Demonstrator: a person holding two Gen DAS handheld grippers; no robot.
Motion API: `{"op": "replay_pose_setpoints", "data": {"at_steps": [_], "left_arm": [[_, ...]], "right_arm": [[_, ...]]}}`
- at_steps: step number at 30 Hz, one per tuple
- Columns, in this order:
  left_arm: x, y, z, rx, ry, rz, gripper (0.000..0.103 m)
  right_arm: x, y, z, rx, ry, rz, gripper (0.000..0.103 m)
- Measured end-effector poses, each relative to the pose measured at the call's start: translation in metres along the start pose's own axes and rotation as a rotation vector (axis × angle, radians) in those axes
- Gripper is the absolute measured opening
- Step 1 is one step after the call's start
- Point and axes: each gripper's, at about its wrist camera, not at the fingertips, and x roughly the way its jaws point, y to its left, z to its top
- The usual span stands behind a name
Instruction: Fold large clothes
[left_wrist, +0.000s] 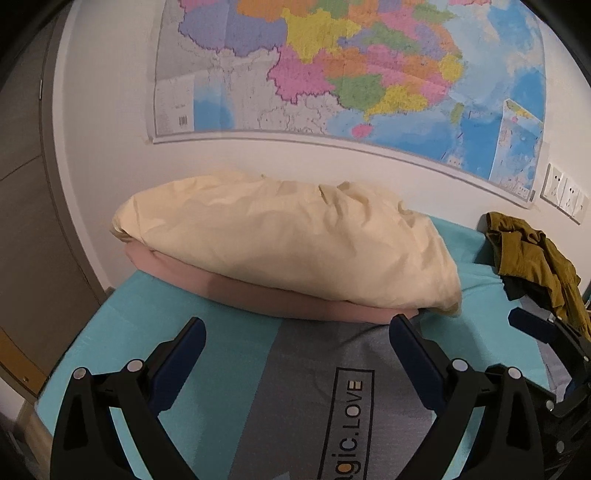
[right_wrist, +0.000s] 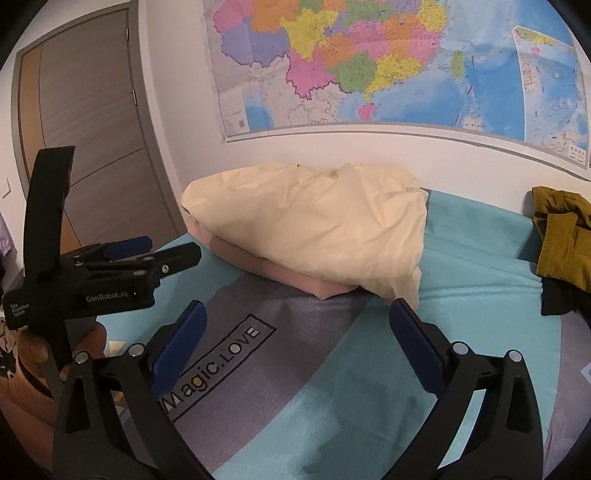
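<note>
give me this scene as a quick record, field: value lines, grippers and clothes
surface: bed with teal and grey cover printed "Magic.LOVE"
folded stack: cream garment lying on top of pink garment, near the wall
unfolded pile: olive garment crumpled at the right, apart from the stack
left gripper: open, empty, above the cover
right gripper: open, empty, above the cover
wall: map

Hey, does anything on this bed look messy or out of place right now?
Yes. The olive-green garment lies crumpled in a heap by the wall, unfolded, unlike the cream bundle stacked neatly on the pink folded cloth. Nothing looks spilled or damaged.
</note>
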Motion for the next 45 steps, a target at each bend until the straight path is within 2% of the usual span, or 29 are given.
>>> {"op": "replay_pose_setpoints", "data": {"at_steps": [15,45], "left_arm": [[-0.014,-0.009,-0.004,0.019,-0.020,-0.007,0.096],[-0.013,-0.008,-0.012,0.014,-0.002,-0.025,0.096]], "right_arm": [[-0.013,0.001,-0.008,0.015,-0.013,0.004,0.097],[-0.023,0.001,-0.009,0.024,-0.025,0.008,0.097]]}}
